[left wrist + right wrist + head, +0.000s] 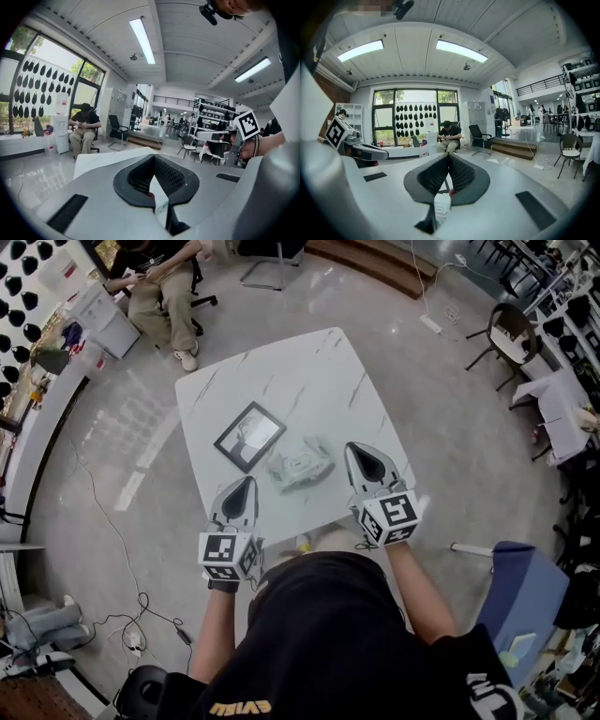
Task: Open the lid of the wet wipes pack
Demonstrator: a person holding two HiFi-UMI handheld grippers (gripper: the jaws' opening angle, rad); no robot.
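Head view, marble table (309,381), wipes pack (300,465), floor (459,427)

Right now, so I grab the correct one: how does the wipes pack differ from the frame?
The frame is dark-edged, flat and square; the pack is pale and crinkled. The frame lies further left, the pack nearer the right tool. Both lie on the white table.

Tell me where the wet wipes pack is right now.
In the head view, the wet wipes pack lies on the white table, just right of the black picture frame, between the left gripper and the right gripper.
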